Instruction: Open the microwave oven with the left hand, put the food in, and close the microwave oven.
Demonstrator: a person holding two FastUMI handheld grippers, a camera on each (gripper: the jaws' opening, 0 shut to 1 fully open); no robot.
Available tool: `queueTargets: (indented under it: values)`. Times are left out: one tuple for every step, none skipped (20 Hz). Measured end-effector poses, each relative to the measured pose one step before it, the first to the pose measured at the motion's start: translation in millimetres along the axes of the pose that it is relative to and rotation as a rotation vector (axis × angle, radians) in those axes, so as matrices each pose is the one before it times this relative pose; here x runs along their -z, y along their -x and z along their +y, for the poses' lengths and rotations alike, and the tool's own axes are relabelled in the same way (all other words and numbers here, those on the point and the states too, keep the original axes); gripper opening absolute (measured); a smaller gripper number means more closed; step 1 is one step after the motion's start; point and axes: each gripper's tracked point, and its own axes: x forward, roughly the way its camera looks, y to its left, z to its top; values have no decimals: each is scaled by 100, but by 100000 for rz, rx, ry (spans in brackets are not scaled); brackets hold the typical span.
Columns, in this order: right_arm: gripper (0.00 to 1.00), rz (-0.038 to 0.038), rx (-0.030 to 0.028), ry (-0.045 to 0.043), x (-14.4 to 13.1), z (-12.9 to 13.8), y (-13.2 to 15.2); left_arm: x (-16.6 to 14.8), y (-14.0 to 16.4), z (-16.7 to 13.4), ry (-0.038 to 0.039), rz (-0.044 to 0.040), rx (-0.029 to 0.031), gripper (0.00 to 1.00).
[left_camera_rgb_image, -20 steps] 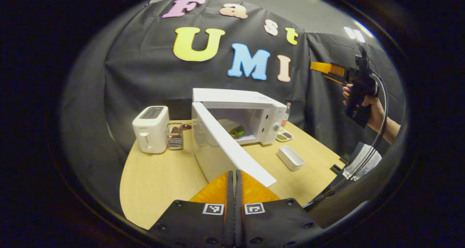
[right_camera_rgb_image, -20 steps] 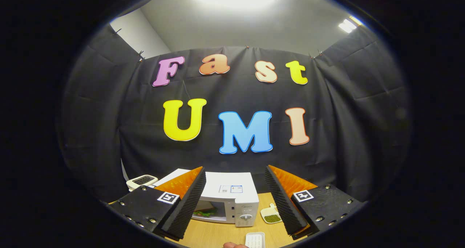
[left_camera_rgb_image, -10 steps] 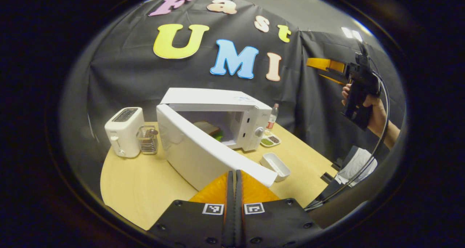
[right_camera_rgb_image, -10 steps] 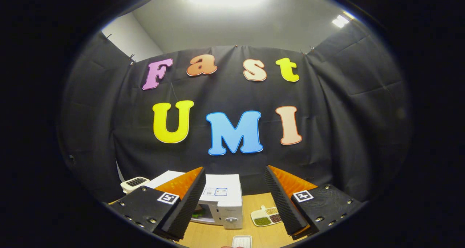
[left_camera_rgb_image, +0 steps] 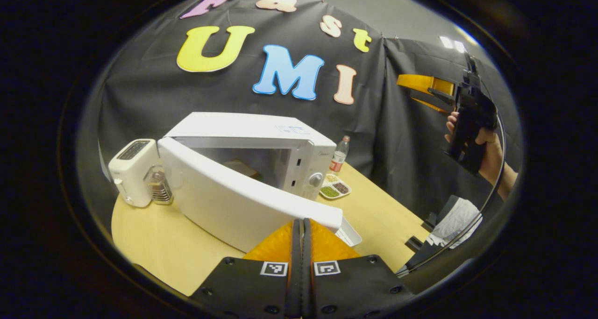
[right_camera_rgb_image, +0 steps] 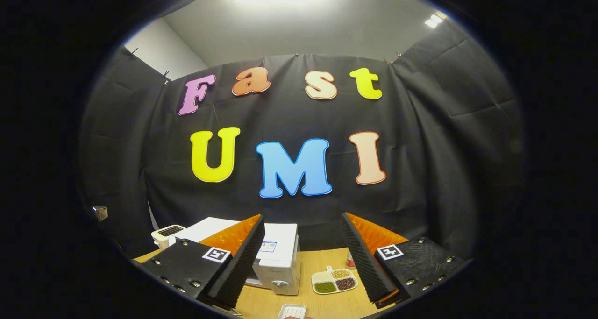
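Against the half-open microwave door (left_camera_rgb_image: 243, 202), the left hand-held gripper (left_camera_rgb_image: 301, 230), fingers together, is risking slipping off the edge, leaving the food (left_camera_rgb_image: 243, 168) inside unenclosed.

Each gripper (left_camera_rgb_image: 301, 230) has black screwed bodies, orange ribbed fingers (right_camera_rgb_image: 233, 237), square markers.

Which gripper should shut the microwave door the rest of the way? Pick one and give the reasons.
Left. The left gripper, fingers closed, sits right at the free edge of the half-open microwave door, with the food already inside. The right gripper is held open, high above the table.
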Motion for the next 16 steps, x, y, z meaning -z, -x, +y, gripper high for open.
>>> queueTargets:
  values:
    - [98,376,421,-317,198,-584,144,-320,-670,-268,-266,-50,70,6]
    - [98,230,607,-331,122,-466,-99,-238,-614,-182,67,-515,-124,6]
    - [98,346,720,-291,179,-662,-31,-303,-640,-177,360,-1008,-285,6]
    - [98,432,754,-293,123,-511,84,-82,-610,-232,976,135,573,6]
    - [98,309,651,-329,179,-473,21,-135,-727,-214,806,-41,-67,6]
    - [98,128,537,-178,94,-485,-8,-238,-738,-104,590,-19,106,6]
    - [98,141,565,258,170,-382,110,-312,-695,-158,-144,-407,-289,6]
    - [98,190,519,443,283,-350,-22,-255,-565,-42,-404,-68,-232,6]
    - [98,104,246,157,219,-344,-119,-245,-652,22,-590,-351,-383,7]
    - [98,235,441,-170,190,-369,-181,-363,-675,-66,-179,-259,-606,6]
    - [98,470,253,-392,191,-593,-155,-277,-603,-51,-101,-249,-699,7]
    - [98,358,248,-626,42,-446,-121,-142,-748,62,-105,-136,-889,6]
    - [98,336,163,-674,148,-462,-140,-350,-620,29,-71,-528,-1015,6]
    - [98,320,-161,-499,62,-303,-194,-216,-616,-36,152,-349,-1172,6]
    - [98,319,-473,-139,61,-305,-230,-335,-510,-73,-150,-713,-1340,6]
    - [98,155,-495,92,23,-282,-237,-259,-599,28,-105,-506,-1014,6]
